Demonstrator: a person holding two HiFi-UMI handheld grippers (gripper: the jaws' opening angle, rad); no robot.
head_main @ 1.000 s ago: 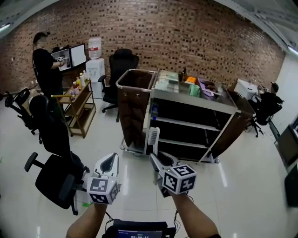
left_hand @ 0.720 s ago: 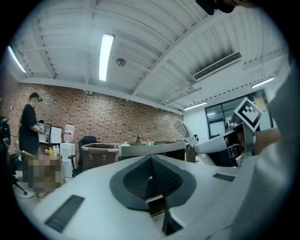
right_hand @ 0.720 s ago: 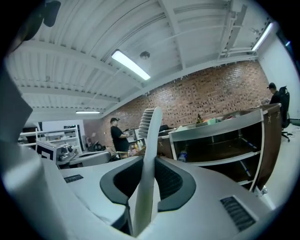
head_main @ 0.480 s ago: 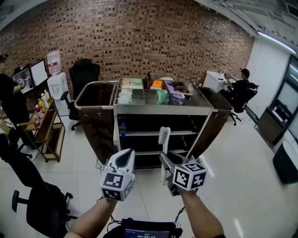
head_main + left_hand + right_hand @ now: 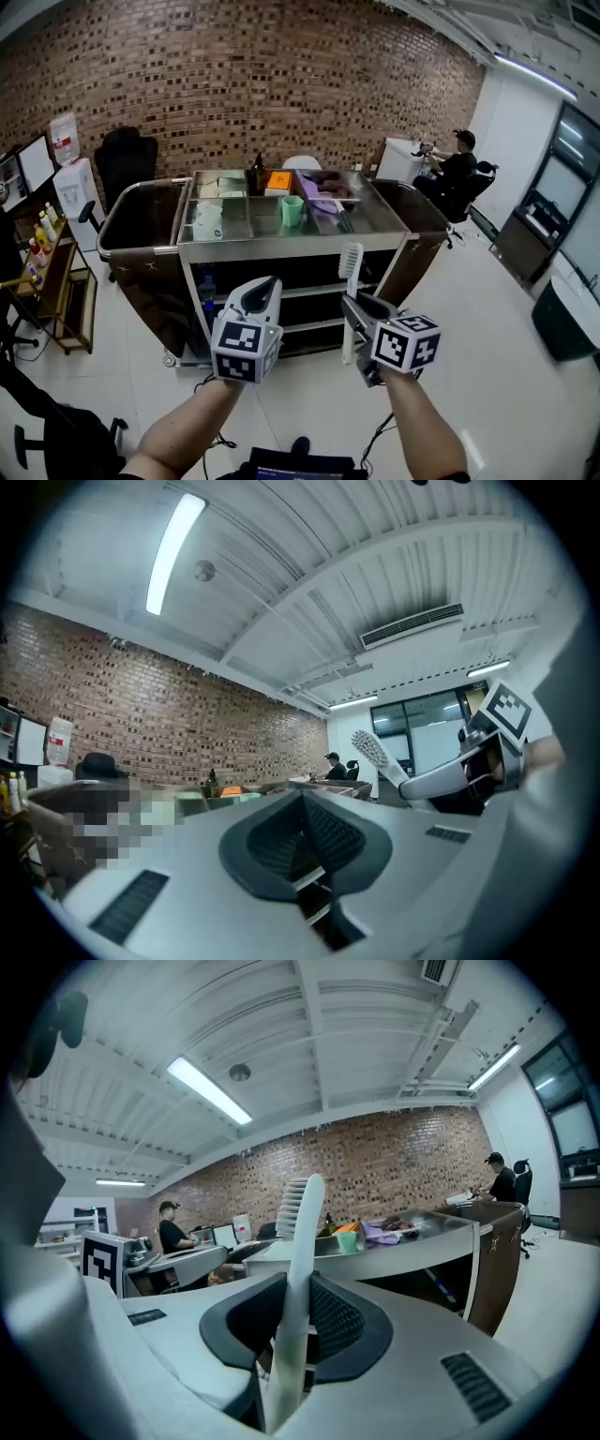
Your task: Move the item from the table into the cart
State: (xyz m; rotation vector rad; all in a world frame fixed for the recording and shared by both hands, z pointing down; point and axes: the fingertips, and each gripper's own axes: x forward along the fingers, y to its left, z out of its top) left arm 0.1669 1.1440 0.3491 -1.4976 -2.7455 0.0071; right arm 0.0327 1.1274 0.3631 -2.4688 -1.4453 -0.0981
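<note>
A white toothbrush stands upright, bristle head on top, with my right gripper shut on its handle. In the right gripper view the toothbrush rises from between the pads of that gripper. My left gripper hangs beside it, shut with nothing in it; in the left gripper view its pads meet. Both grippers float in front of the steel cart, below its top and short of it. The cart top carries several items, among them a green cup.
Dark bags hang at the cart's left end and right end. A person sits at a desk at the back right. An office chair, a water dispenser and a wooden shelf unit stand at the left.
The view has swung right and moved closer, so the cart now stands centred and larger. Both grippers keep their pose, and the toothbrush stays in the right one.
</note>
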